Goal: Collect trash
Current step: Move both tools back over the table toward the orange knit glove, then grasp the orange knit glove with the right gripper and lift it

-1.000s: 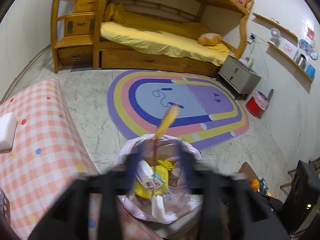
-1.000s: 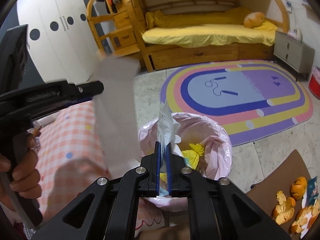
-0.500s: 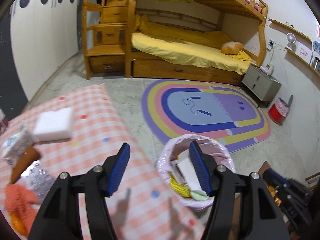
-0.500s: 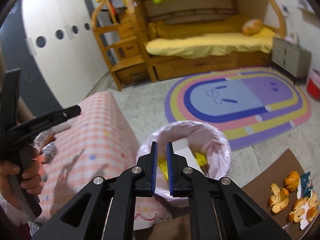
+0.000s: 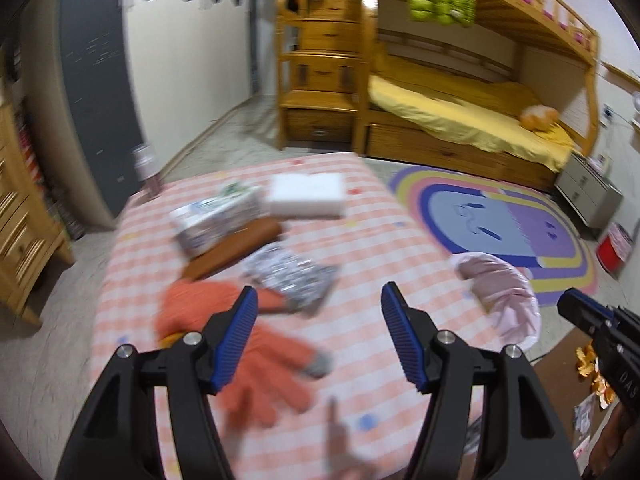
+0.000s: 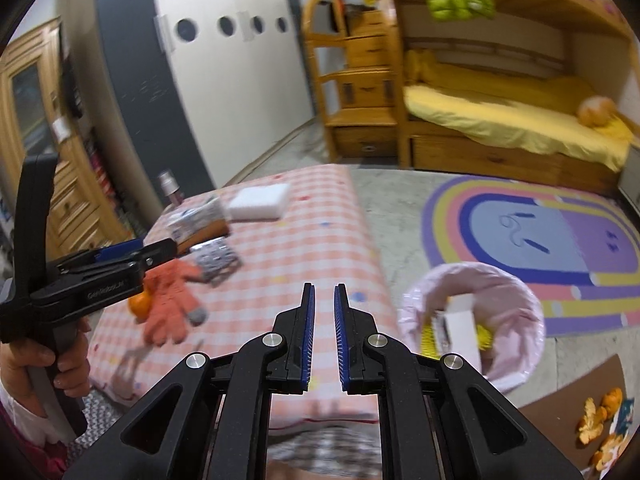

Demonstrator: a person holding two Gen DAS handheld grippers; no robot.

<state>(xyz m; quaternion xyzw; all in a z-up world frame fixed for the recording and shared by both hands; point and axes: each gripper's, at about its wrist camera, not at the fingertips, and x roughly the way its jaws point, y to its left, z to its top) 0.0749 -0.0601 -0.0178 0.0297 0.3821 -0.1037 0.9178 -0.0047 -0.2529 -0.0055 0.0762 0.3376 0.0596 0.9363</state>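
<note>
A bin with a pink liner [image 6: 476, 320] stands on the floor right of the checked table [image 6: 304, 240]; it holds a white box and yellow trash. It also shows in the left wrist view [image 5: 500, 296]. My left gripper [image 5: 316, 336] is open and empty above the table, over an orange glove [image 5: 256, 360] and a silver patterned wrapper [image 5: 292, 276]. My right gripper [image 6: 322, 340] is slightly open and empty above the table's near edge. In the right wrist view my left gripper [image 6: 120, 260] is at the left. Orange peels [image 6: 600, 420] lie on a brown board.
On the table lie a white block [image 5: 306, 194], a printed carton [image 5: 216, 220], a brown item [image 5: 236, 250] and a small orange [image 6: 140, 304]. A small bottle [image 6: 170, 188] stands beyond the table's far end. A rainbow rug [image 6: 532, 240] and a bunk bed [image 6: 500, 120] lie beyond.
Both grippers released trash into the bin and swung left toward the table. My left gripper opened wide; my right gripper opened a little and is empty.
</note>
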